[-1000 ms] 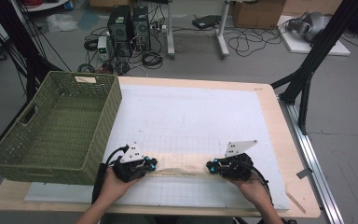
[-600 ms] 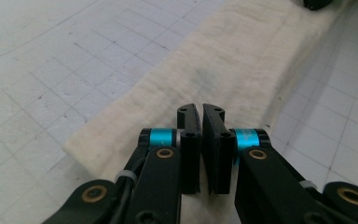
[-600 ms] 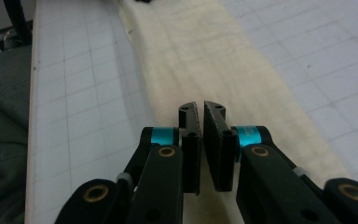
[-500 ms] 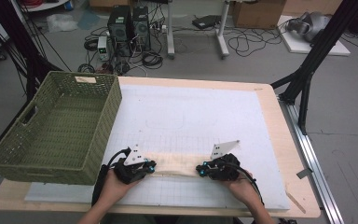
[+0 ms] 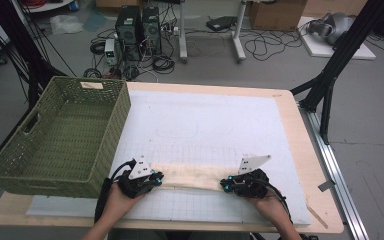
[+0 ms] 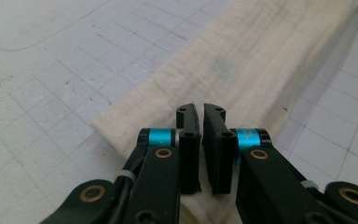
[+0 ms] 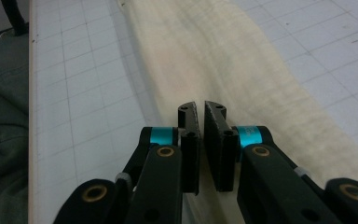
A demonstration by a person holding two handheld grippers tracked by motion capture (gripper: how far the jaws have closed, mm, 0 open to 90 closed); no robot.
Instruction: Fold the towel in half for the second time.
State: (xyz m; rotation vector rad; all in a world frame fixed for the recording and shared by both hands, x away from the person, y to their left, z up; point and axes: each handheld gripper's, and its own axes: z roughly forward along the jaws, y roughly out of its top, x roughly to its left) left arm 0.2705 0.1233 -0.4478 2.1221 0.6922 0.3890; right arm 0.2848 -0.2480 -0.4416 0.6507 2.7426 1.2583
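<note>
Two hand-held tools grip the opposite ends of a long, narrow, cream-coloured folded cloth (image 5: 190, 176) that lies flat along the near edge of the tabletop (image 5: 300, 150), on a white gridded mat (image 5: 205, 125); in the high view the left tool (image 5: 155, 178) sits at the cloth's left end, just beside the near right corner of a green woven basket (image 5: 60, 137), and the right tool (image 5: 223, 185) sits at the cloth's right end, nearer the right edge of the tabletop; a person's hands hold the tools from the near edge, each trailing a black cable; in the left tool's own view its black jaws (image 6: 200, 122) stand almost together, with only a thin slit between them, clamped on the end of the cloth (image 6: 242, 65), which runs away from them up to the right over the gridded mat (image 6: 51, 70); in the right tool's own view the jaws (image 7: 199, 120) are likewise nearly together, pinching the cloth (image 7: 223, 60), which stretches away as a pale, softly creased strip across the mat (image 7: 84, 84); the basket stands on the left side of the tabletop, well apart from the right tool; beyond the far edge, on the floor, lie tangled cables and computer cases (image 5: 140, 22).
</note>
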